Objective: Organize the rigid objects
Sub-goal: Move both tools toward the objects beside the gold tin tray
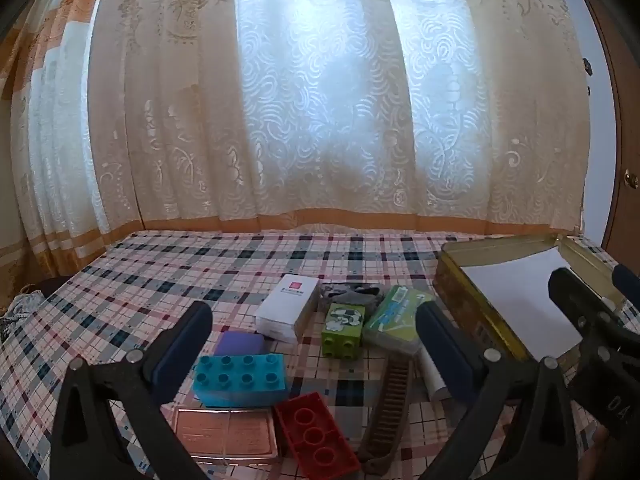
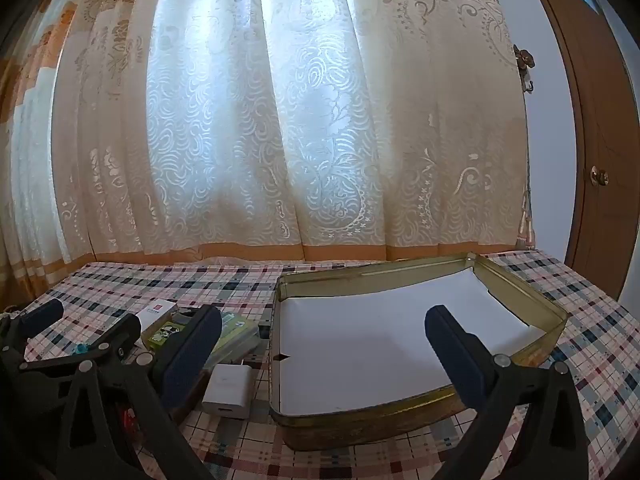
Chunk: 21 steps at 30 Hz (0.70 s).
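Observation:
A pile of rigid items lies on the plaid cloth [image 1: 160, 272]: a white box [image 1: 288, 312], a green block [image 1: 344, 330], a green pack [image 1: 396, 318], a purple block [image 1: 240, 342], a teal brick [image 1: 240, 376], a red brick [image 1: 316, 440], a brown comb [image 1: 388, 400], a copper-coloured flat tin [image 1: 226, 436] and a white charger [image 2: 228, 392]. My left gripper [image 1: 314, 332] hovers open above the pile, empty. A gold tin [image 2: 360, 420] lined with white paper stands to the right. My right gripper [image 2: 326, 336] stands open over its near edge, holding nothing.
A patterned curtain [image 1: 320, 100] hangs right behind the table's far edge. A brown door [image 2: 600, 160] stands at the right. A grey item [image 1: 350, 294] lies behind the green block. Each gripper shows at the side of the other's view, close together.

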Tool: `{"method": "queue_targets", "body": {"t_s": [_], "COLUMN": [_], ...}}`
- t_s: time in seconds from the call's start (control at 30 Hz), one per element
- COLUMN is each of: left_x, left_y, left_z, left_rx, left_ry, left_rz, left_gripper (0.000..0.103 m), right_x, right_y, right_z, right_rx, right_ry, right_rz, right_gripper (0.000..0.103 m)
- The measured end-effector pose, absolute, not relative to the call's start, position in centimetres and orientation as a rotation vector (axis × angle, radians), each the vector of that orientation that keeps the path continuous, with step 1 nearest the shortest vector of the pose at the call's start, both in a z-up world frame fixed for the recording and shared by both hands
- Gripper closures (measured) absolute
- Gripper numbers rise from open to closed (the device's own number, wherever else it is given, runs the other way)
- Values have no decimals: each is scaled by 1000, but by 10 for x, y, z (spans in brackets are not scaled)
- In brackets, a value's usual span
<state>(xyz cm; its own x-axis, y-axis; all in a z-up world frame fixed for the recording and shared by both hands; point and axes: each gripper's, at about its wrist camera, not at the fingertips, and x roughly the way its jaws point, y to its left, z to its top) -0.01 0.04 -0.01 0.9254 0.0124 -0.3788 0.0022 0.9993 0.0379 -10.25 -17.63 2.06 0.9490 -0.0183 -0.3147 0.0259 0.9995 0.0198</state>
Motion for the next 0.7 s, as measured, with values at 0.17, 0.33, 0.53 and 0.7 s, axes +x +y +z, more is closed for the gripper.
{"method": "queue_targets", "body": {"t_s": [0.17, 0.33, 0.53, 0.7], "left_x": [-3, 1, 2, 1], "left_y": [1, 6, 5, 5], "left_z": [0, -2, -2, -2], "left_rx": [10, 16, 16, 13], "left_ry": [395, 413, 413, 412], "left_rz": [46, 6, 19, 20], "left_gripper": [0, 0, 0, 0], "right_x": [-98, -100, -101, -101], "right_y": [-175, -173, -174, -174], "right_z": [20, 21, 22, 21], "right_rx": [18, 7, 4, 7], "right_ry": [331, 311, 308, 306], "right_rz": [-33, -38, -36, -36], "right_gripper": [0, 0, 0, 0]}}
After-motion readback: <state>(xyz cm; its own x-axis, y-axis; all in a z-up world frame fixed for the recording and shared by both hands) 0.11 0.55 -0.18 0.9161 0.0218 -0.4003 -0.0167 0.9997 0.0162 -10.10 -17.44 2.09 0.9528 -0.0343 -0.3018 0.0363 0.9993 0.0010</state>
